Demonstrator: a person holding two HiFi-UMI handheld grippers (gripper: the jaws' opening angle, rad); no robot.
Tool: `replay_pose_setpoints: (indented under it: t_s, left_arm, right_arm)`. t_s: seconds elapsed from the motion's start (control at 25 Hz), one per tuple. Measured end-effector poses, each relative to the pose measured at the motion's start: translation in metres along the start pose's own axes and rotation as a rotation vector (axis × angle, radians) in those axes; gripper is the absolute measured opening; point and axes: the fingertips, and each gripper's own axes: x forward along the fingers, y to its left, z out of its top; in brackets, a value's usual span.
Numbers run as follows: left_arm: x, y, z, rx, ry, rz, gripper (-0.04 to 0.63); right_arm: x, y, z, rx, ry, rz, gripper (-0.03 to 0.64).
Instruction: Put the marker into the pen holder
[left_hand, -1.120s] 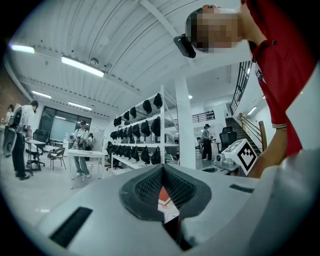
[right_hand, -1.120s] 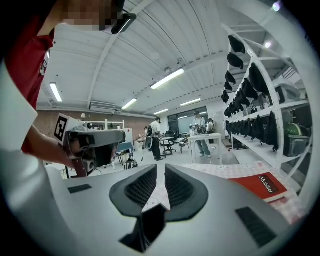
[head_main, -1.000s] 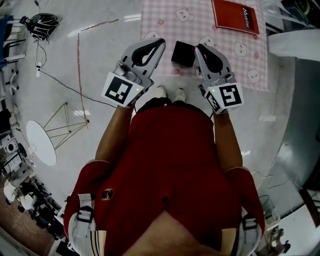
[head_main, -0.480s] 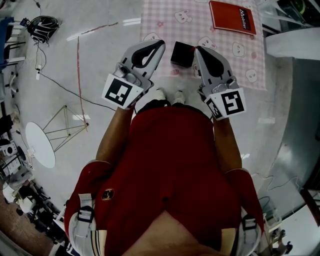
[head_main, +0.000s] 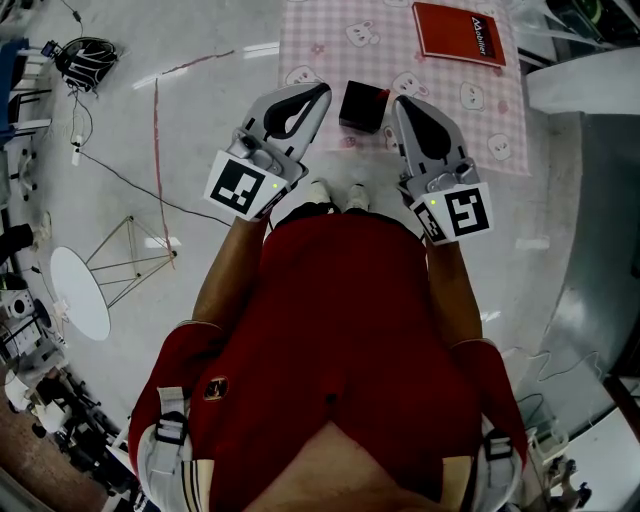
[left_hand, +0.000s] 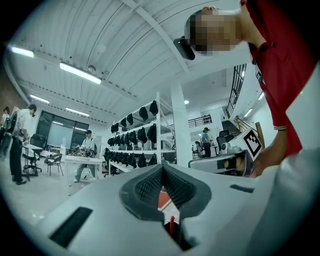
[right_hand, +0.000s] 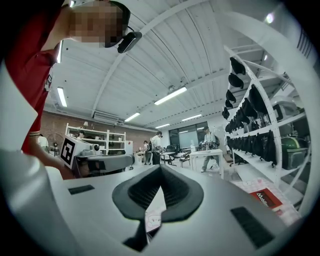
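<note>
The left gripper (head_main: 321, 91) and right gripper (head_main: 399, 102) hang closed and empty with the pen holder (head_main: 362, 106) between their tips; I can't spot the marker, so this could be before pickup or after the drop.

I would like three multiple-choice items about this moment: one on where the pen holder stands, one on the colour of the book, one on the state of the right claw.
1. Where does the black pen holder stand?
A. on the pink checked cloth
B. on a white shelf
C. on a round white table

2. What colour is the book?
A. blue
B. red
C. green

3. How is the right claw?
A. wide open
B. shut on a marker
C. shut and empty

Answers: 1 A, the head view shows it standing on the cloth; 2 B, its cover is red; 3 C, the right gripper view shows the jaws meeting with nothing between them.
</note>
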Motion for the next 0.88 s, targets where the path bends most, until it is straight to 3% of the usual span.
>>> replay_pose_setpoints:
  t_s: [0.88]
  left_arm:
    - [-0.002,-0.016,-0.004,0.004,0.03,-0.015,0.006]
  right_arm:
    - [-0.021,-0.009,-0.004,-0.001,0.001,-0.036,-0.002]
